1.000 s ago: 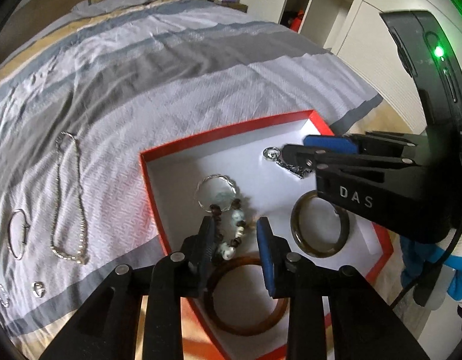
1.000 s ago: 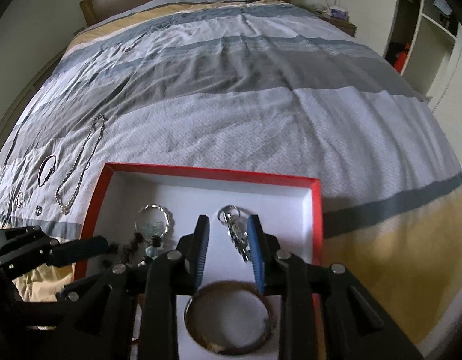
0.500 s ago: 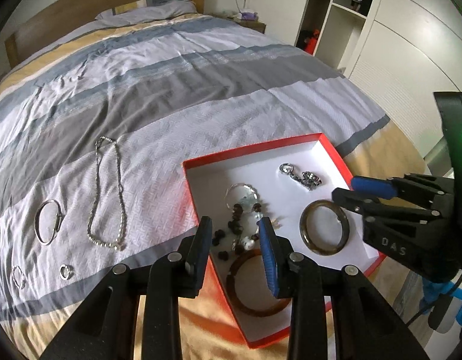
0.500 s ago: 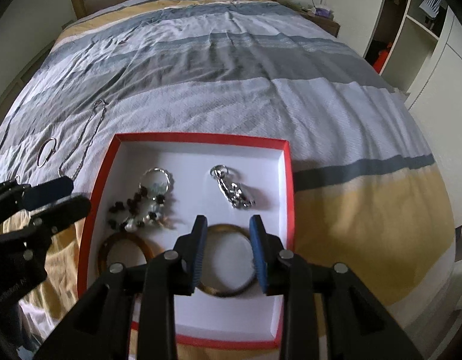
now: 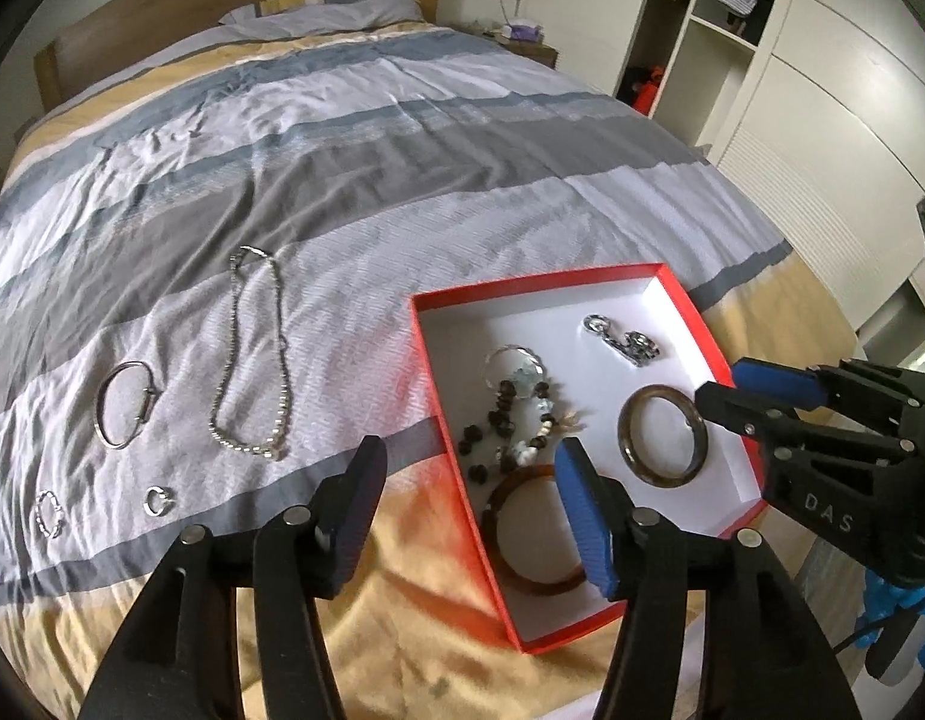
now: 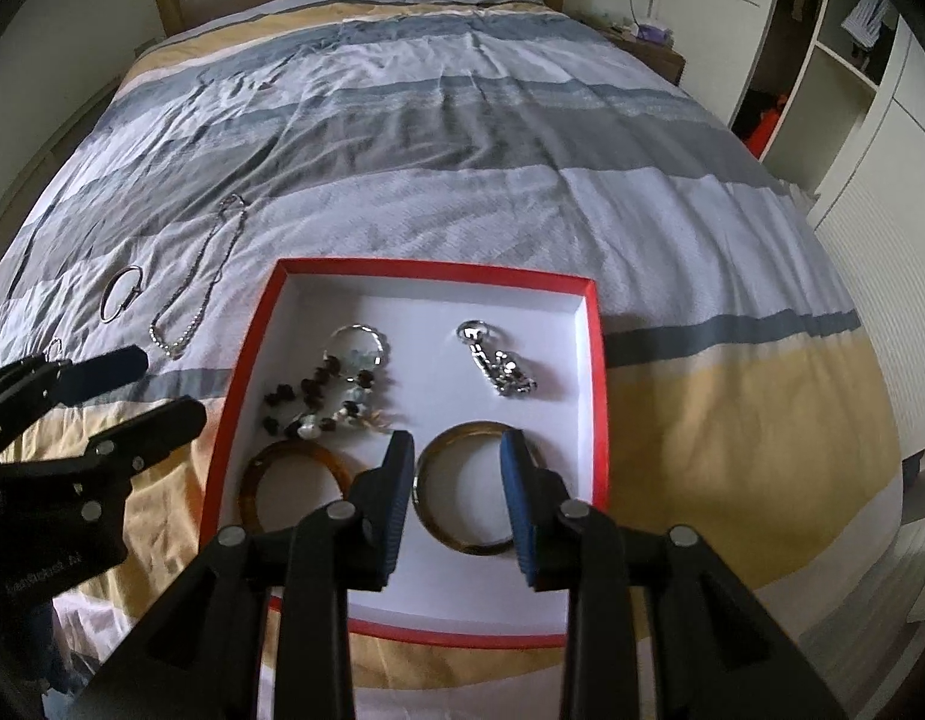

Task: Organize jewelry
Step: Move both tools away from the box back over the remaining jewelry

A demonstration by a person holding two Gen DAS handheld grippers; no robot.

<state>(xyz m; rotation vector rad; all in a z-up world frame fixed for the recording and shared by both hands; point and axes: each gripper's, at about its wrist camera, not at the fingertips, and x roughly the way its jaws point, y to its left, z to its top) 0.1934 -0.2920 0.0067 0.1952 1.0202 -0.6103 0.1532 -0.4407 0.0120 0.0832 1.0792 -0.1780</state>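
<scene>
Left wrist: left tool (image 5: 471,501) agape, raised.

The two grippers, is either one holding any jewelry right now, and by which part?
Nothing is held. The left gripper and right gripper are both open.

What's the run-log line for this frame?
left claw: open, empty | right claw: open, empty | red box: two bangles, beads, chain inside | bedspread: necklace, bracelet, rings outside
</scene>
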